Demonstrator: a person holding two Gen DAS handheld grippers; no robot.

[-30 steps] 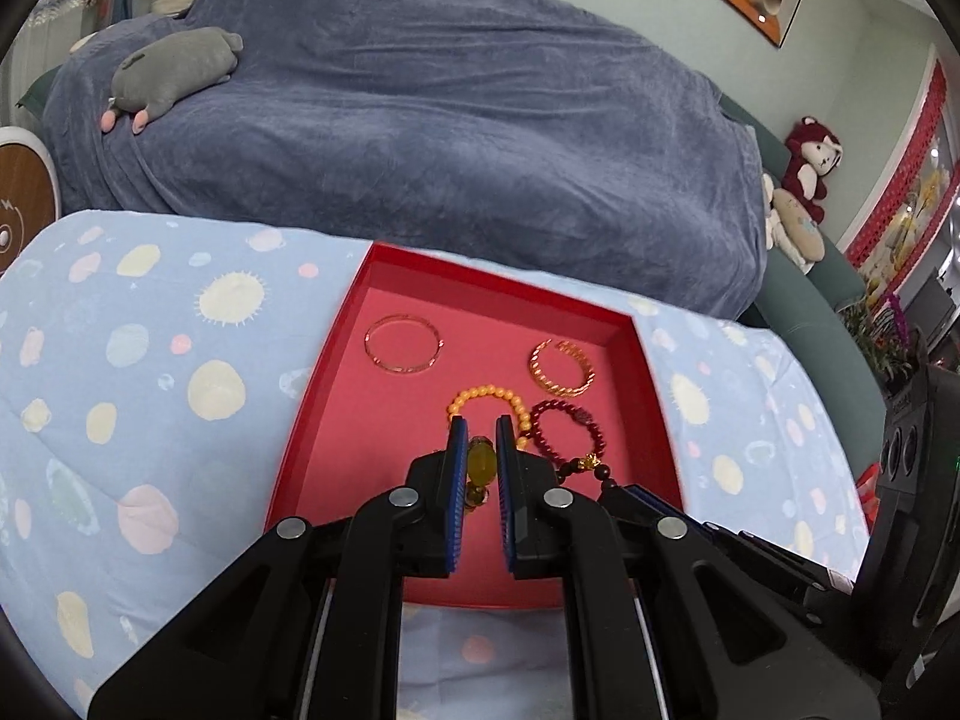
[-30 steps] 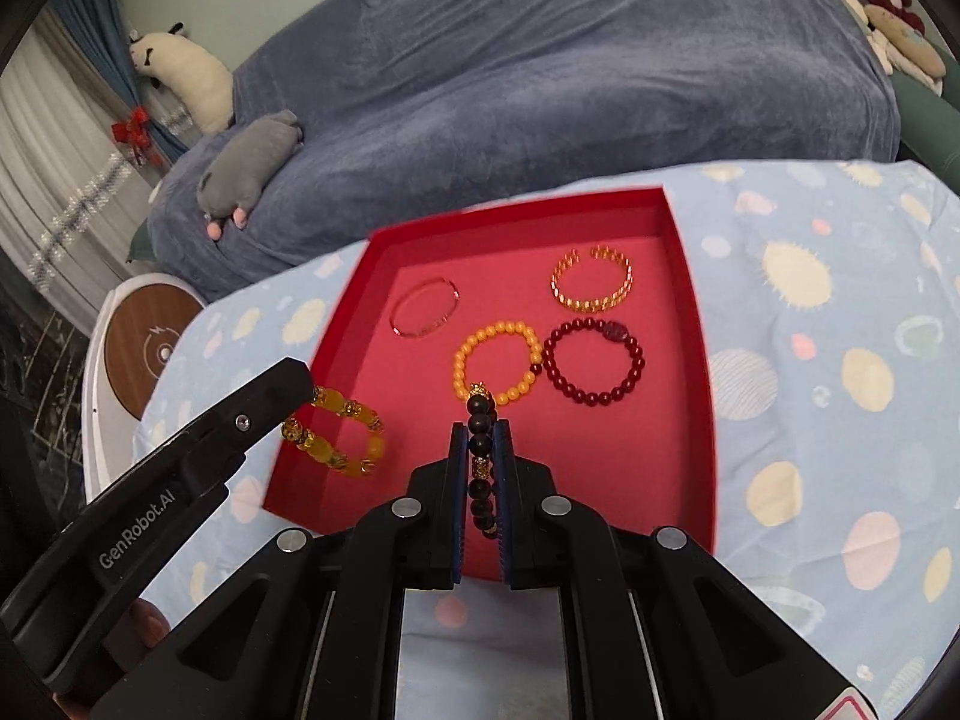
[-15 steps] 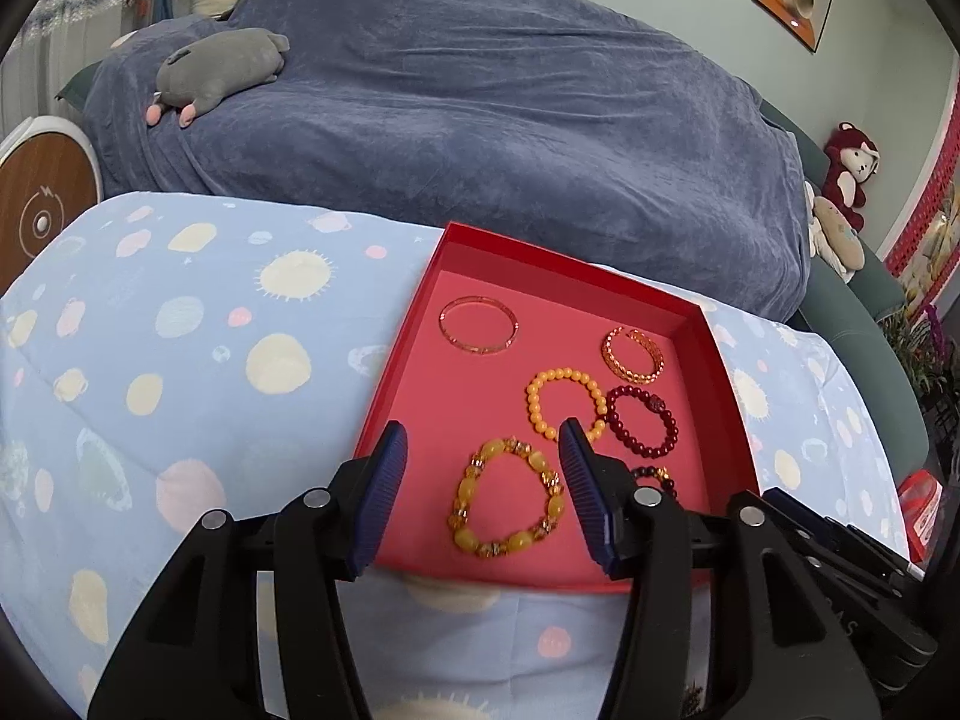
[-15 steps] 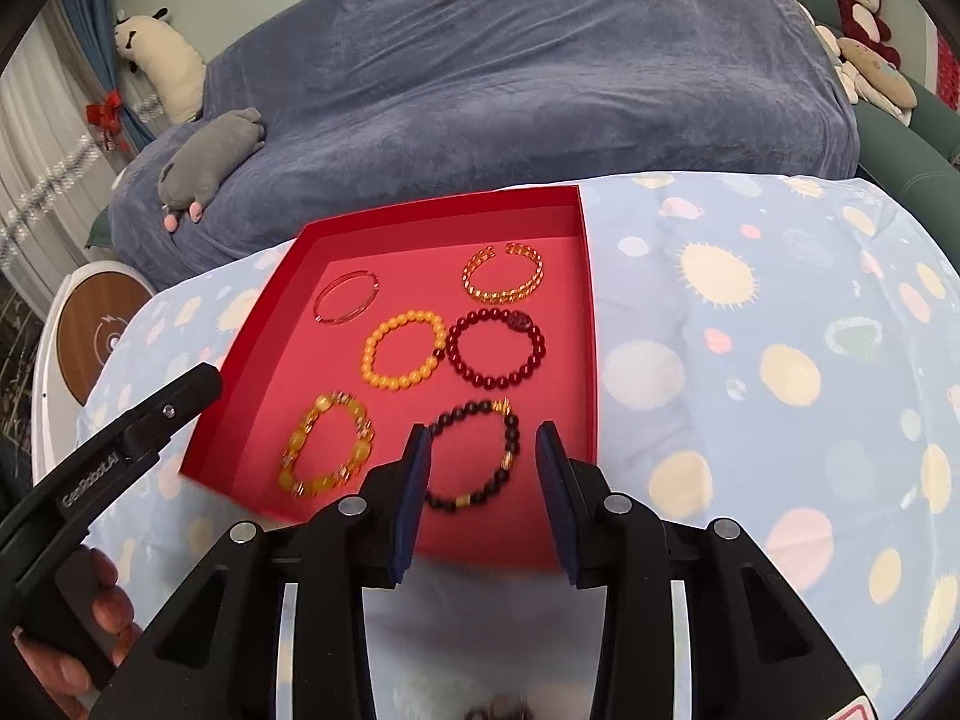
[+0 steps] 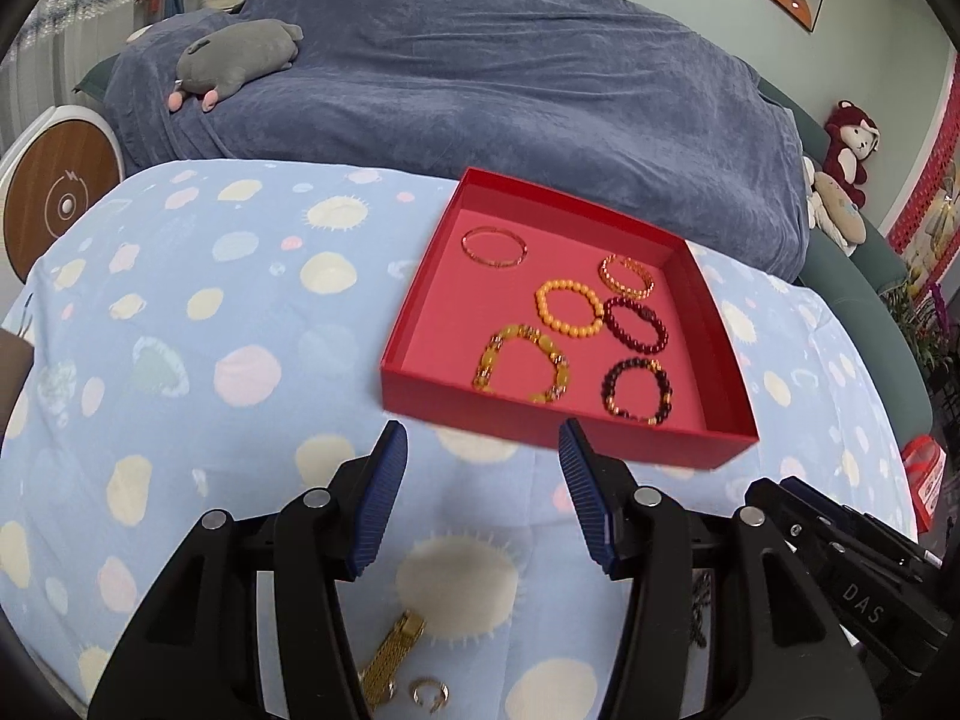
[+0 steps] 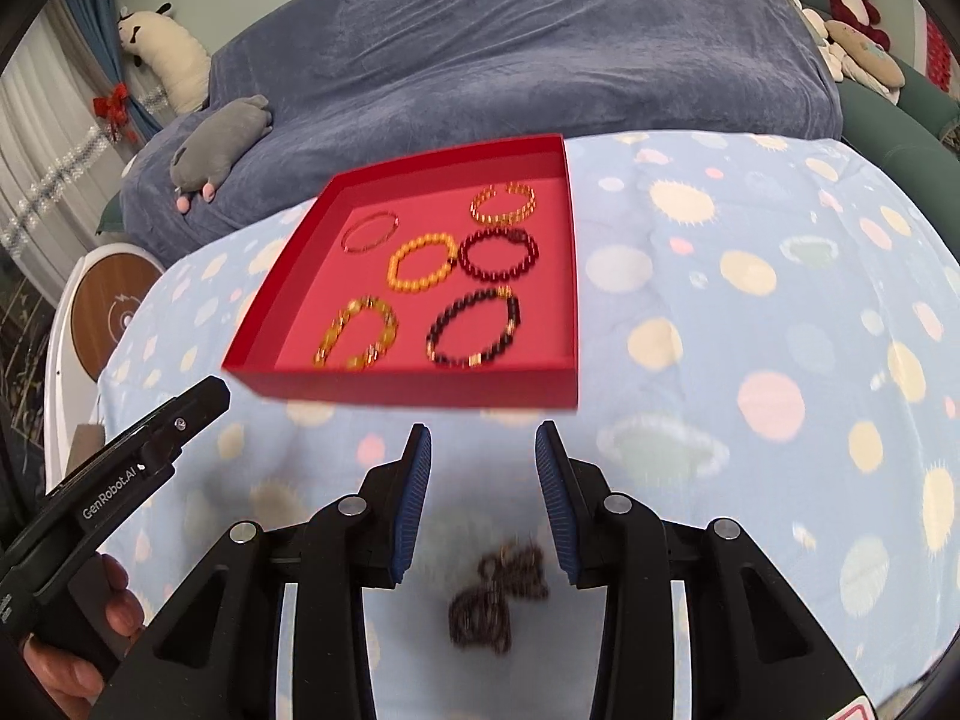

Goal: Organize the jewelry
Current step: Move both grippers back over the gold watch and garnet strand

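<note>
A red tray (image 5: 420,324) (image 6: 288,276) on the spotted blue cloth holds several bracelets, among them a yellow bead bracelet (image 5: 521,363) (image 6: 355,341) and a dark bead bracelet (image 5: 637,390) (image 6: 474,327). My left gripper (image 5: 483,456) is open and empty, pulled back in front of the tray. A gold mesh band (image 5: 387,660) and a small gold ring (image 5: 429,693) lie on the cloth below it. My right gripper (image 6: 483,450) is open and empty, also in front of the tray, above a blurred dark bead strand (image 6: 498,597).
A sofa under a blue-grey throw (image 5: 480,78) stands behind the table with a grey plush toy (image 5: 240,57) on it. A round wooden-topped stand (image 5: 54,198) is at the left. More plush toys (image 5: 846,144) sit at the right.
Both grippers opened and let their bracelets down in the tray, the yellow one from the left, the dark one from the right. Both then drew back toward the near side.
</note>
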